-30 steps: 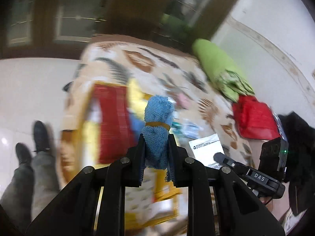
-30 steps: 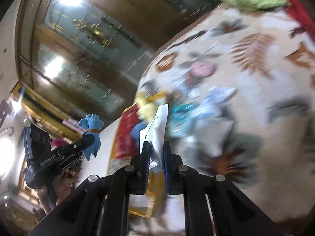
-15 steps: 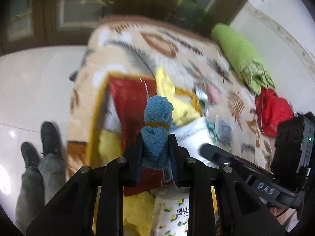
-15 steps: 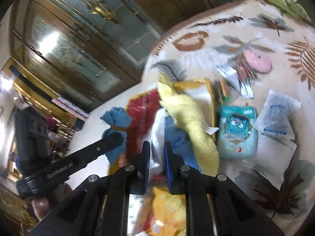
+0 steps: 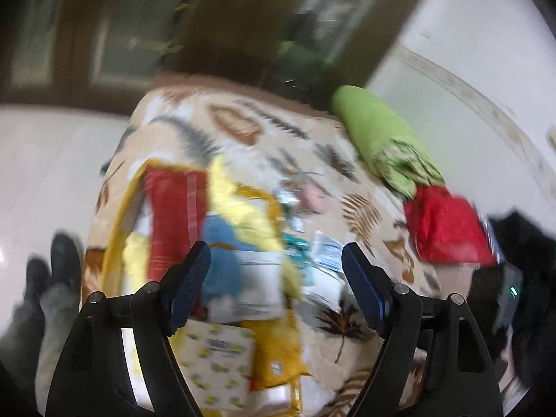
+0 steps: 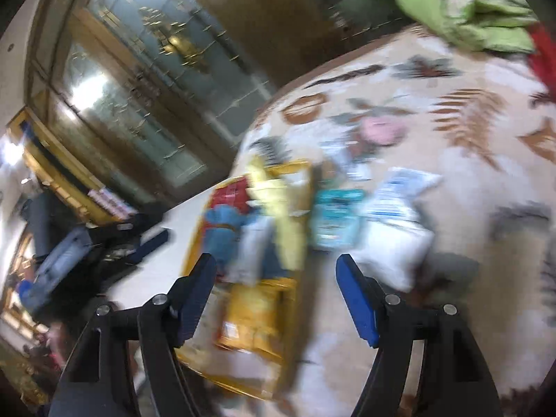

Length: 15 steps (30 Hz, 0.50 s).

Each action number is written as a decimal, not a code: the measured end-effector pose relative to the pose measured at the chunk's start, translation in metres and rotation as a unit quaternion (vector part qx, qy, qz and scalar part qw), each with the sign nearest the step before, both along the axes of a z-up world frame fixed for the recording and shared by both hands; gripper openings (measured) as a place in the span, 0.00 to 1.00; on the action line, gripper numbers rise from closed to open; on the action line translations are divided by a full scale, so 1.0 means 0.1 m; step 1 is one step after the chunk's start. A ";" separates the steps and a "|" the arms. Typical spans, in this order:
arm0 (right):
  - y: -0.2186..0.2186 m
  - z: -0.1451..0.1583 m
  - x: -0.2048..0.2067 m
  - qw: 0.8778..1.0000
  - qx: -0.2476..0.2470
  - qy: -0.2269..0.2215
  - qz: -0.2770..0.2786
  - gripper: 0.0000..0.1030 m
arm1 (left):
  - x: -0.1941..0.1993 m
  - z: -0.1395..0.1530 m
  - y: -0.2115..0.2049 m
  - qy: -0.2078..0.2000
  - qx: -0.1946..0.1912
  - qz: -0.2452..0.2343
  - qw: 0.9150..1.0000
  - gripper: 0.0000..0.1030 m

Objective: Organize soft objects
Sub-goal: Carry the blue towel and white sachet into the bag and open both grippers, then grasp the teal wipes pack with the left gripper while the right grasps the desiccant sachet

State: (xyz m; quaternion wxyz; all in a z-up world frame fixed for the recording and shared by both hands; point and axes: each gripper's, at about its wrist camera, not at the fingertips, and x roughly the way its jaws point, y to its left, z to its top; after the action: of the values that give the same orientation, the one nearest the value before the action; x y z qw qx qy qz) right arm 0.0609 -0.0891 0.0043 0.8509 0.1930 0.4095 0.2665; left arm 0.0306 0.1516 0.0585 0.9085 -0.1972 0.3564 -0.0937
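I am holding the left tongs (image 5: 276, 264) and right tongs (image 6: 276, 274) spread wide, gripping nothing, above the bed (image 5: 243, 132). The blue cloth (image 5: 222, 260) and white packet (image 5: 259, 286) are lying in the yellow bin (image 6: 259, 316), blurred.

Both tools are matte black plastic linkages. The left gripper (image 5: 276, 271) carries dark navy ribbed pads (image 5: 187, 286) and round silver pivot screws on each arm; the right gripper (image 6: 276, 286) has brighter blue pads (image 6: 358, 304). At the lower left of the left view, grey trousers (image 5: 52, 316) end in black shoes (image 5: 64, 257).
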 end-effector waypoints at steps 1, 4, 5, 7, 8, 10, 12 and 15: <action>-0.10 -0.04 -0.02 1.000 -0.004 0.003 -0.015 0.70 | -0.03 0.02 -0.15 0.000 0.014 -0.009 1.000 0.77; -0.37 -0.20 -0.03 0.998 -0.015 0.016 -0.058 0.70 | 0.03 -0.04 -0.46 0.016 0.029 -0.032 0.999 0.77; -0.46 -0.27 -0.03 0.997 -0.023 0.025 -0.071 0.70 | 0.05 -0.08 -0.56 0.021 0.042 -0.039 0.998 0.77; -0.60 -0.34 -0.02 0.995 -0.026 0.036 -0.089 0.70 | 0.08 -0.12 -0.72 0.020 0.060 -0.047 0.997 0.77; -0.66 -0.38 -0.02 0.994 -0.025 0.044 -0.097 0.70 | 0.08 -0.15 -0.80 0.016 0.067 -0.052 0.996 0.77; -0.72 -0.44 0.04 0.994 -0.024 0.052 -0.097 0.70 | 0.11 -0.21 -0.91 0.017 0.068 -0.063 0.996 0.77; -0.72 -0.48 0.10 0.993 -0.033 0.063 -0.097 0.70 | 0.12 -0.30 -0.94 0.018 0.064 -0.070 0.995 0.77; -0.71 -0.48 0.13 0.994 -0.026 0.069 -0.083 0.70 | 0.12 -0.38 -0.91 0.013 0.052 -0.064 0.997 0.77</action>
State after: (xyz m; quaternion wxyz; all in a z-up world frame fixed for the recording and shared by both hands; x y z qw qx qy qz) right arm 0.0737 -0.1602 -0.0435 0.8447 0.2217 0.4564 0.1702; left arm 0.0423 0.0609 0.0205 0.9051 -0.1281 0.3841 -0.1302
